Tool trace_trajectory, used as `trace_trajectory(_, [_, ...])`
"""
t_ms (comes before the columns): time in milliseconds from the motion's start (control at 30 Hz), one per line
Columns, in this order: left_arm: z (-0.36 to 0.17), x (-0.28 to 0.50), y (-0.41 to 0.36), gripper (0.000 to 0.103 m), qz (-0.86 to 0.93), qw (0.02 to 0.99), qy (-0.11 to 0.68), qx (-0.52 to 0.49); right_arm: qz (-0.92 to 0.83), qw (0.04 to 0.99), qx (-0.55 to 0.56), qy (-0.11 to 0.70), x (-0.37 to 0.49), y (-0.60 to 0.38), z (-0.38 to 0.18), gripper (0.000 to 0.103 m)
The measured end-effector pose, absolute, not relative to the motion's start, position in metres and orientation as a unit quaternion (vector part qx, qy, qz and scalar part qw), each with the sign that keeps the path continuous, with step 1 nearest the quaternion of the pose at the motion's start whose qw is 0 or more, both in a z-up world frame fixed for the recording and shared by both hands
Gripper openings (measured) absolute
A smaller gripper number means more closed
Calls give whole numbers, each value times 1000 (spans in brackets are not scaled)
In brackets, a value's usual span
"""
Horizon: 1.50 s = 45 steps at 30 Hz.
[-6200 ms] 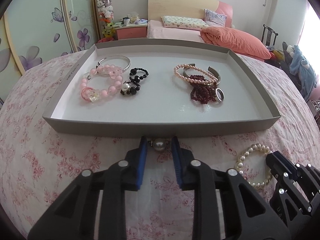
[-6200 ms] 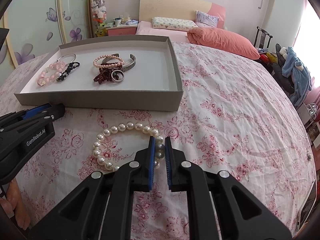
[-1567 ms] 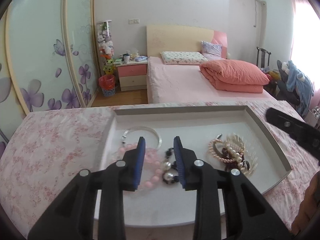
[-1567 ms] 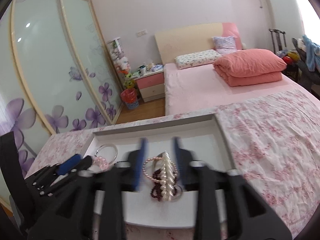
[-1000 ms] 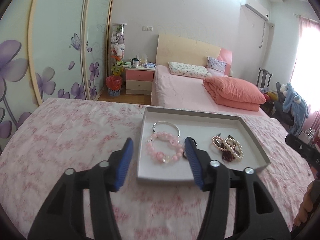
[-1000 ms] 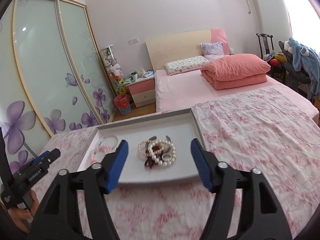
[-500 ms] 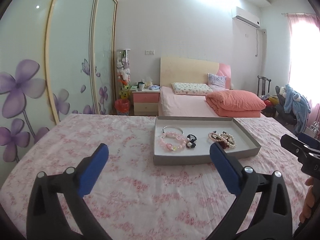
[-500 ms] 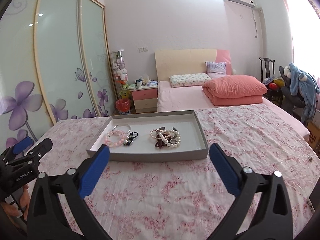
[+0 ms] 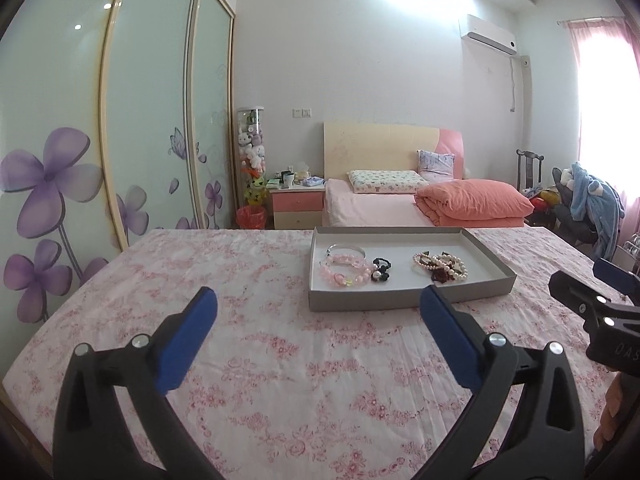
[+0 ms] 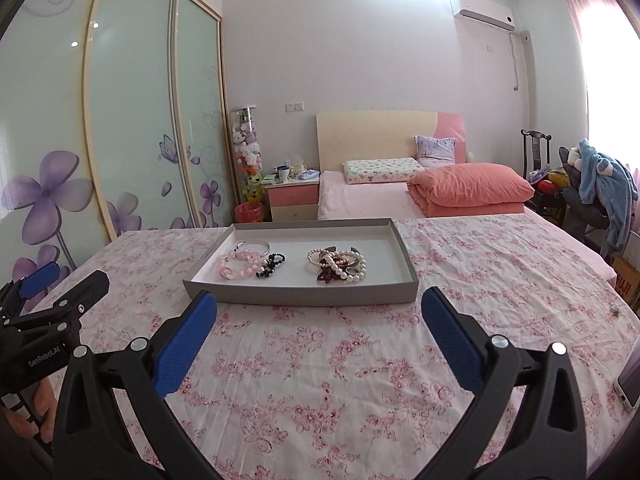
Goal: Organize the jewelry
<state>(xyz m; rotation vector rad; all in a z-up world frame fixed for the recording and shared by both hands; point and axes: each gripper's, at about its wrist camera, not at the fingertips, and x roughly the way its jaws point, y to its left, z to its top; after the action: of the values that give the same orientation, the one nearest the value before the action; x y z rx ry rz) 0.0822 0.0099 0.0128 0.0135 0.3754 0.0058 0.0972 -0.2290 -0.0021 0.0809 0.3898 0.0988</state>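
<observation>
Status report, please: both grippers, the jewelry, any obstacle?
Left gripper open, empty. Right gripper open, empty. All jewelry seen lies in gray tray. No obstacle before the tray.

Home bedroom, made bed with pillows, nightstand, sliding wardrobe doors, apparently plush toys

The tray looks like matt grey cardboard on a floral cotton bedsheet. Glossy pearl beads shine; the gripper pads are textured blue rubber on matt black plastic

Surface: counter under a pink floral cloth.
On it: grey tray, toward the far edge.
Right edge: phone.
</observation>
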Motion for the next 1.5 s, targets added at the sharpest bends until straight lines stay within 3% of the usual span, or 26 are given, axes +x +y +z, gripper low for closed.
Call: trace_trajectory(1500, [6,85,5,99,-1,981,192,11,60,976,53,204,96,-230,-7,101])
